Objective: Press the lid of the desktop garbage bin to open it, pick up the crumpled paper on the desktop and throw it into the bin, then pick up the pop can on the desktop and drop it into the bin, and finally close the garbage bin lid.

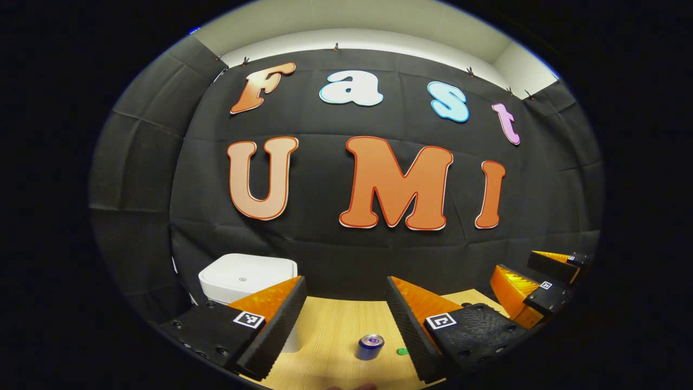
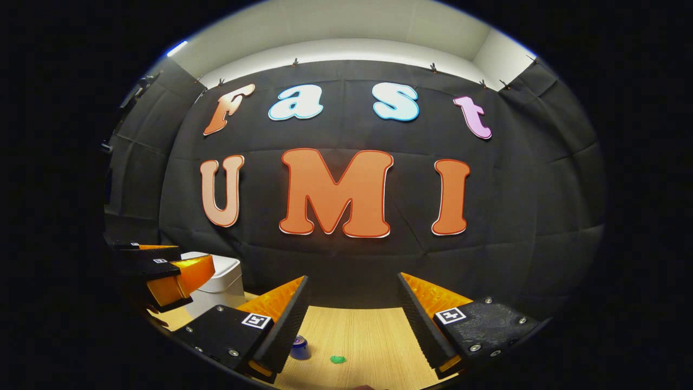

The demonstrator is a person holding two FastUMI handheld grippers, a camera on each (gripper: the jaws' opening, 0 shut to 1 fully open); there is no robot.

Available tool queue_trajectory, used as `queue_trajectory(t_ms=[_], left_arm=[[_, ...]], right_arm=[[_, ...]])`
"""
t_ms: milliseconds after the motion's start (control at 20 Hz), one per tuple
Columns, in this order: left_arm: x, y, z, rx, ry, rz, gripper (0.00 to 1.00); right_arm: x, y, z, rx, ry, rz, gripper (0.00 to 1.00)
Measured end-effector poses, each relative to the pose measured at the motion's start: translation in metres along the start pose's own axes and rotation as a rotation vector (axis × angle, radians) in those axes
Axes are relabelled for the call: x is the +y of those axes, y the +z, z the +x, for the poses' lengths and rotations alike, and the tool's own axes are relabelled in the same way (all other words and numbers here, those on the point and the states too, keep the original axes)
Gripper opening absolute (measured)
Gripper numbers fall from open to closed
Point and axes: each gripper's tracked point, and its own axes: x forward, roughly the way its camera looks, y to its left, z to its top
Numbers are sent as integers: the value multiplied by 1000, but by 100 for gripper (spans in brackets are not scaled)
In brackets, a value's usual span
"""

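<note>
Bench (image 1: 335,325): light wood-grain top, set against the black cloth wall (image 1: 335,254) of the booth.

White plastic desktop garbage bin (image 1: 246,279): square with rounded corners, at the back left of the bench close to the wall. Lid down and flat, with a small round mark at its centre. In the left gripper view its lower right side is hidden behind the near finger; in the right gripper view the bin (image 2: 219,284) is partly covered by the other tool.

Blue metal pop can (image 1: 371,346): upright on the bench toward the front edge, silver top with pull tab showing. Writing on its side too small to read. In the right gripper view the can (image 2: 299,346) peeks out beside the left-hand finger, mostly hidden.

Small green scrap (image 1: 401,351): lying on the bench just right of the can, not touching it; seen again, clear of the fingers, in the right gripper view (image 2: 338,359). Too small to tell what it is made of.

Left gripper (image 1: 346,319): fingers wide apart, nothing between them, held above the bench. The can lies below and ahead in the gap, nearer the right-hand finger. Each finger carries a square black-and-white marker tag.

Right gripper (image 2: 352,319): fingers likewise spread, holding nothing, raised above the bench; seen also at the right edge of the left gripper view (image 1: 541,281). The green scrap sits below its gap.
</note>
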Motion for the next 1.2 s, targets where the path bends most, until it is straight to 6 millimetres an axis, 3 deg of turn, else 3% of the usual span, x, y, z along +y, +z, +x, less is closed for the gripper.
queue_trajectory(t_ms=[250,450,550,700,750,800,850,1050,1100,1200], left_arm=[[18,8,2,-19,36,4,87],[49,10,15,-20,86,27,76],[68,-5,30,19,108,-21,63],[124,-37,57,116,213,-104,30],[146,-37,62,105,230,-116,23],[165,-38,76,91,232,-114,7],[171,-42,84,116,206,-106,1],[201,-67,127,201,214,-31,0],[215,-70,132,212,252,-6,0],[219,-76,137,209,250,-20,0]], right_arm=[[3,-3,1,11,7,-1,94],[6,-5,3,17,16,-8,94],[8,-5,4,21,19,-5,94],[9,-4,4,16,20,-12,94],[7,-3,4,12,16,-18,94],[6,-4,4,11,14,-21,94],[6,-4,5,14,12,-20,94],[3,-4,6,14,1,-21,94],[1,-6,5,14,-5,-24,94],[-3,-6,5,13,-17,-30,94]])
